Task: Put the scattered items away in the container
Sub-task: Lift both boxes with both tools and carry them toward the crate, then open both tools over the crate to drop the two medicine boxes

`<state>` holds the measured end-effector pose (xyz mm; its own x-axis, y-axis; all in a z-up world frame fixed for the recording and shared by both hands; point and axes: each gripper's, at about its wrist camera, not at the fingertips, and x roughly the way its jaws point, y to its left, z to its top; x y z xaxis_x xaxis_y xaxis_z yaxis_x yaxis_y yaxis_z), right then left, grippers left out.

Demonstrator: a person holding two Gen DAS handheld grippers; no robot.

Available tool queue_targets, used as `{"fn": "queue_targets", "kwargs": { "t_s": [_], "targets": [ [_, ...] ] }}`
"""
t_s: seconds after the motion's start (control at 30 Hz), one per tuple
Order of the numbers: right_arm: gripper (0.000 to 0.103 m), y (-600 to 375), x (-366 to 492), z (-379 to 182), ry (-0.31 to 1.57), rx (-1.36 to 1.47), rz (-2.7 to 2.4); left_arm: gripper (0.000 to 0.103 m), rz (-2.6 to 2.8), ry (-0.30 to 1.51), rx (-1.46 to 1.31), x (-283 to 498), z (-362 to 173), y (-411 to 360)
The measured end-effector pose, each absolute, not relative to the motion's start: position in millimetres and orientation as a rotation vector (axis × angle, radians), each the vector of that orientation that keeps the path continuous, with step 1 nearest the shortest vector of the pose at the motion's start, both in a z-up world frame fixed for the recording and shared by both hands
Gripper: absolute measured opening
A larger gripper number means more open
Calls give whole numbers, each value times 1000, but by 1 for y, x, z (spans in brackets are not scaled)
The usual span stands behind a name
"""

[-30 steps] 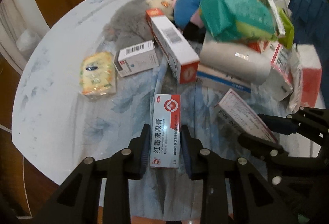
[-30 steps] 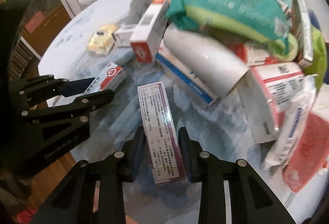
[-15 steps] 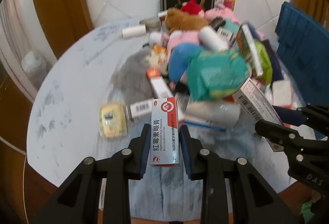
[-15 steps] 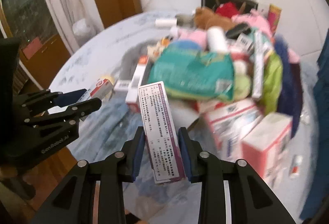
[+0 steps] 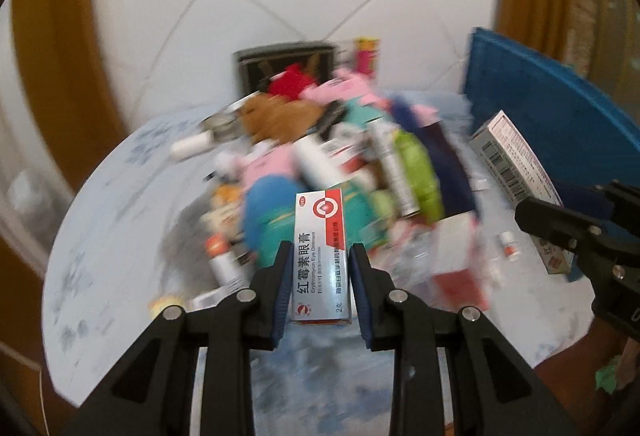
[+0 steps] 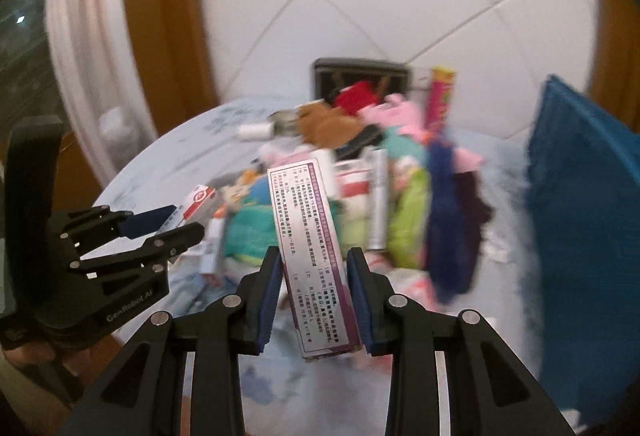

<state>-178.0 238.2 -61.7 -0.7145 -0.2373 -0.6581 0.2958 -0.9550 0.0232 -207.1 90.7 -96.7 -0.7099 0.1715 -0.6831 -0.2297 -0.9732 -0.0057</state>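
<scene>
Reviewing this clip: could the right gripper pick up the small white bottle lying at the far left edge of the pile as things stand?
Probably not. The right gripper is shut on a purple-edged box, so its jaws are occupied, and the cluttered pile lies between it and the small white bottle. It would need to drop the box first.

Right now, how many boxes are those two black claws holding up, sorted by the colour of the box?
Red-and-white ointment box, in the left gripper: 1
Silver box with purple edging, in the right gripper: 1
Total: 2
The pile on the table behind is too blurred to tally.
</scene>
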Motion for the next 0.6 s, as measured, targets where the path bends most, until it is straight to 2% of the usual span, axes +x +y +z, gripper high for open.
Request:
{"fn": "queue_targets", "kwargs": {
  "t_s": [0.3, 0.5, 0.53, 0.57, 0.6],
  "targets": [
    [31, 380, -150, 20, 33, 834, -2935, 28, 2582, 221, -862, -220, -33, 236],
    [29, 503, -151, 65, 58, 819, -3081, 28, 2472, 260, -772, -236, 22, 387],
    [27, 527, -154, 69, 54, 839, -3101, 28, 2451, 259, -778, -241, 29, 413],
    [18, 550, -158, 73, 46, 860, -3120, 28, 2440, 264, -783, -246, 34, 437],
    [16, 571, -164, 74, 17, 885, -3127, 28, 2429, 269, -788, -250, 39, 460]
  ]
}}
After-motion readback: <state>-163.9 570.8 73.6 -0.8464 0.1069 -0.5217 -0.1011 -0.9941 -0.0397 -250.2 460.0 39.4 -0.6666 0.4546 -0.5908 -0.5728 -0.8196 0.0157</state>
